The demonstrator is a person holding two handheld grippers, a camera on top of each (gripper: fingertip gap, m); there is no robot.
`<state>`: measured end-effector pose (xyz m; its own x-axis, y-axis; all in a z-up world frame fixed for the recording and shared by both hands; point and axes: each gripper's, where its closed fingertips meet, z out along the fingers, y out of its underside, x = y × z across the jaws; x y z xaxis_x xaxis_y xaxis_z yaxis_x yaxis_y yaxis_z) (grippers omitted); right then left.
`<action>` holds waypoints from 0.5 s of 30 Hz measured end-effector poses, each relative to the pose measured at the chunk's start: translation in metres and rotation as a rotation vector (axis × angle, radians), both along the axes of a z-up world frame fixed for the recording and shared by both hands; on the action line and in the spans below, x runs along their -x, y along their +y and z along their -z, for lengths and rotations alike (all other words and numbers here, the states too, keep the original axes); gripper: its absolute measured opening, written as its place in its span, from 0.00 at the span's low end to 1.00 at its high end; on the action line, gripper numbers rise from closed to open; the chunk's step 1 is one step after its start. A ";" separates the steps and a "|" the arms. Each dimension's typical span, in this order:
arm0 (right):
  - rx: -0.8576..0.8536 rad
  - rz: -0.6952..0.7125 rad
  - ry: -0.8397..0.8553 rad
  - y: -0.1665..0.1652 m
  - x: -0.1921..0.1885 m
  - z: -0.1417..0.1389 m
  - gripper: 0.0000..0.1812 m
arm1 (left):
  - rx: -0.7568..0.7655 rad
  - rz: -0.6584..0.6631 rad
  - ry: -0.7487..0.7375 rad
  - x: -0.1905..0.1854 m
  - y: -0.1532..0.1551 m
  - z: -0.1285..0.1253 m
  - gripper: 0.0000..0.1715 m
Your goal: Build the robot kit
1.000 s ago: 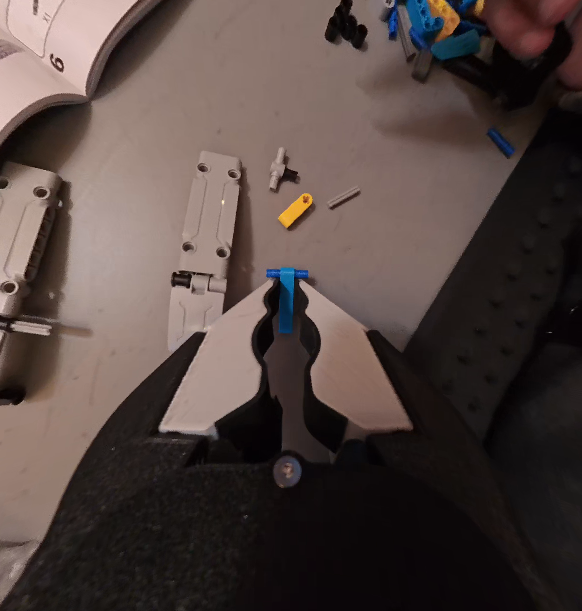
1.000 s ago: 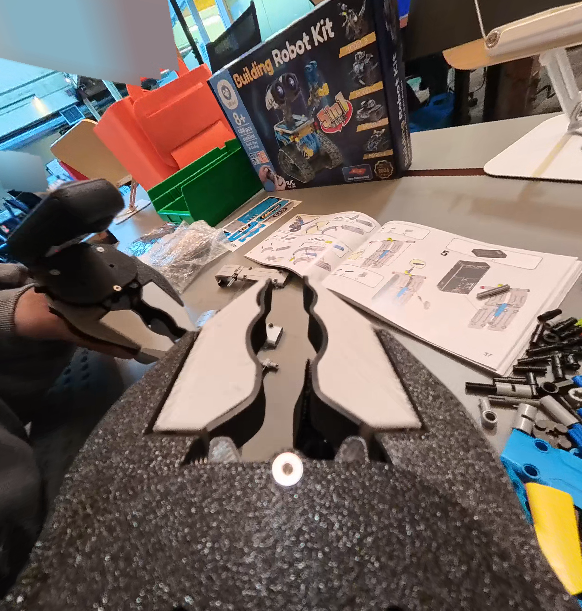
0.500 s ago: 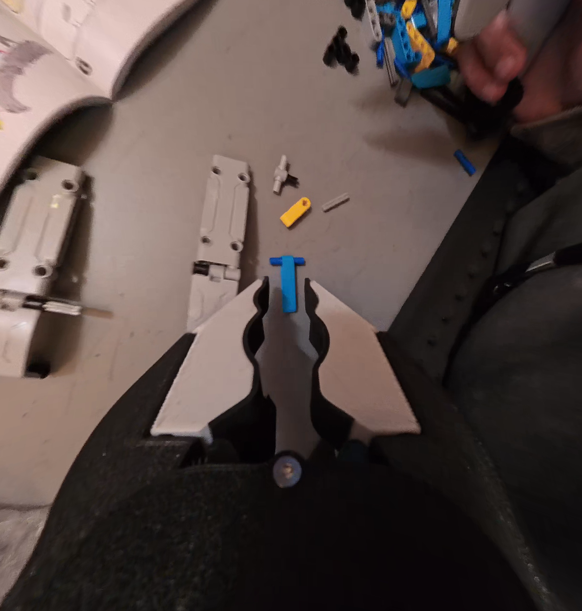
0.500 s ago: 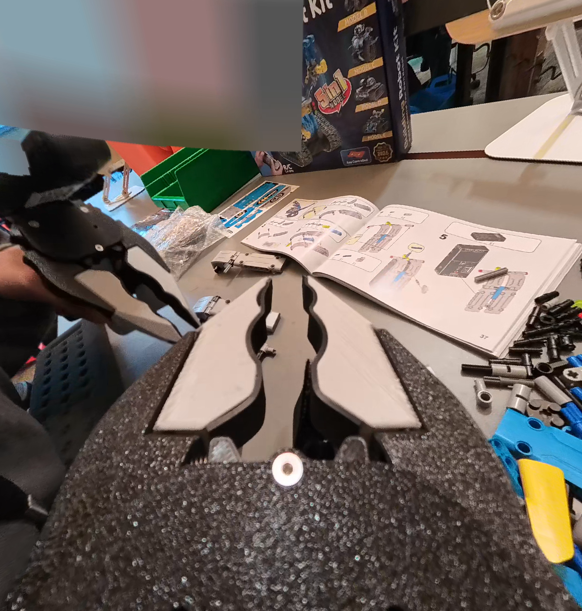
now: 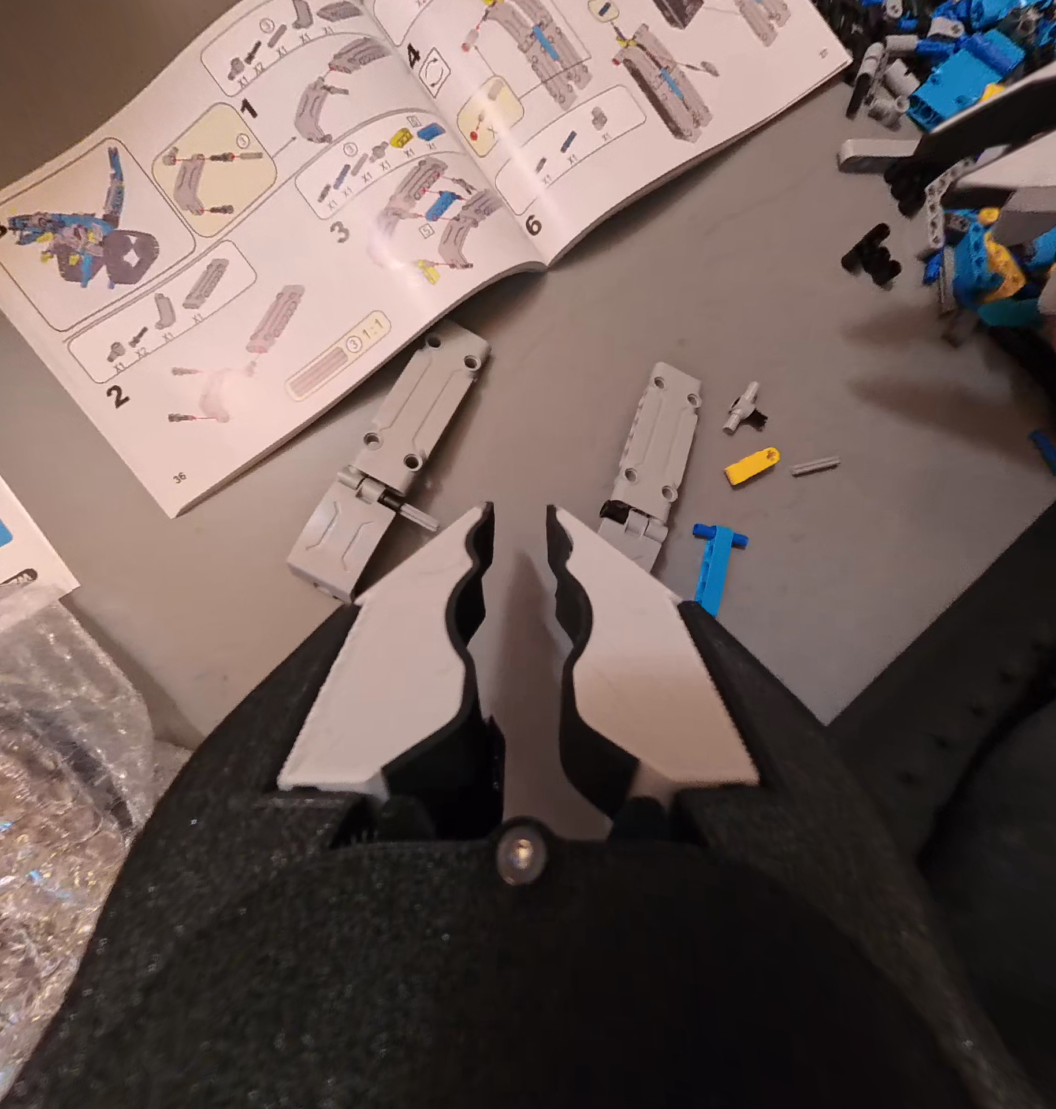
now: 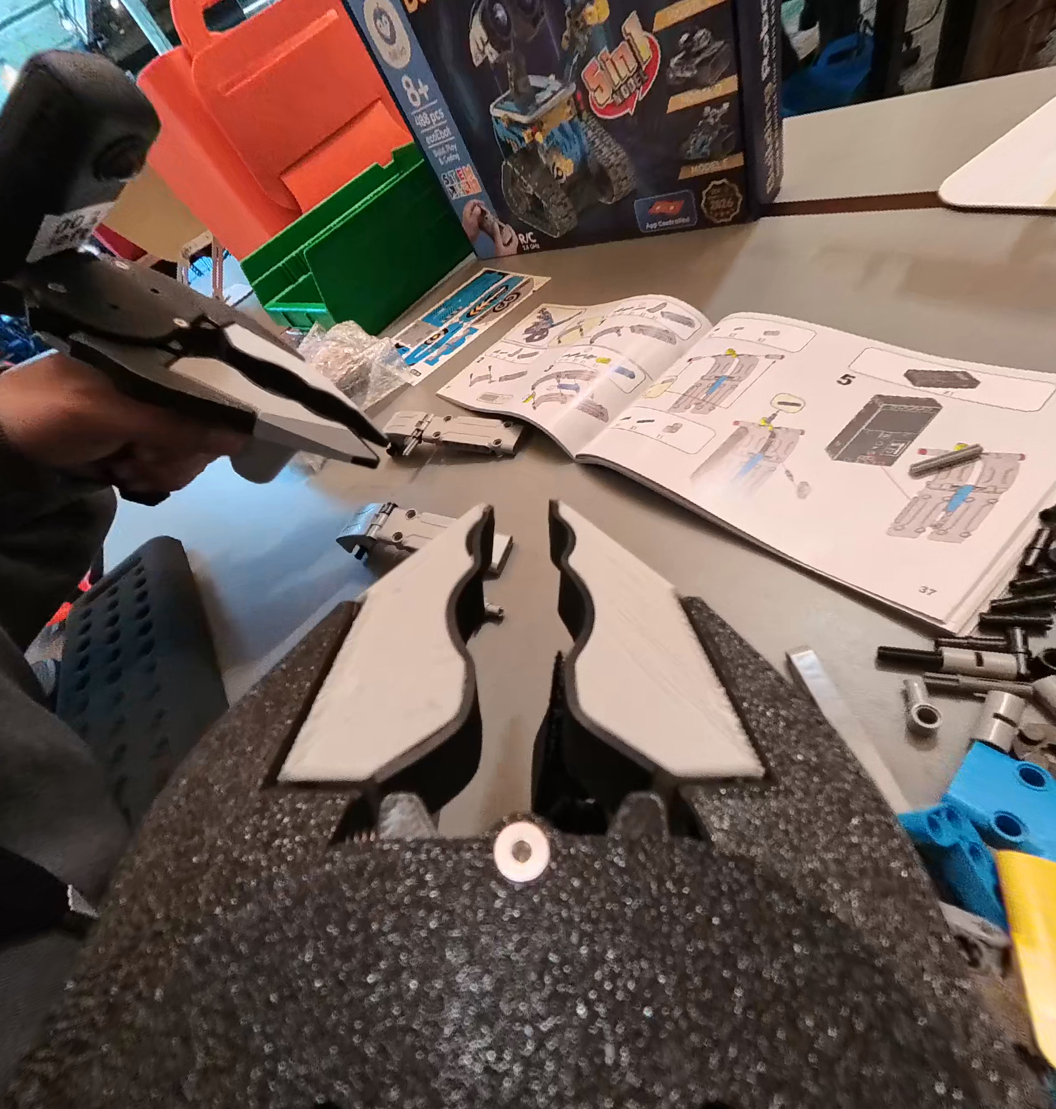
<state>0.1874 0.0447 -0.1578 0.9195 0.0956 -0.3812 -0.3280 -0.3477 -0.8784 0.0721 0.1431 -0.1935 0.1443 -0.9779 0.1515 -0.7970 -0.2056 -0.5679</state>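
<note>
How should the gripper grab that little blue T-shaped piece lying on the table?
Probably by its long stem. The blue T-shaped piece lies flat on the grey table, crossbar pointing away, just right of the open left gripper. Come straight down from above with one finger on each long side of the stem; the crossbar is short and harder to pinch.

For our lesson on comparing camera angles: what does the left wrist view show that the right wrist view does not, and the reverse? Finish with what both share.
Only the left wrist view shows the blue T-shaped piece, the yellow piece, the small grey axle and crinkled plastic wrap. Only the right wrist view shows the kit box, orange case, green bin and the hand gripping the left gripper. Both share the open instruction booklet, two grey hinged panels, and open, empty fingers.
</note>
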 end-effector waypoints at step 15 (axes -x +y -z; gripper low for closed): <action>0.029 -0.018 0.001 0.002 0.003 0.006 0.09 | -0.036 -0.011 0.007 0.000 0.003 0.004 0.10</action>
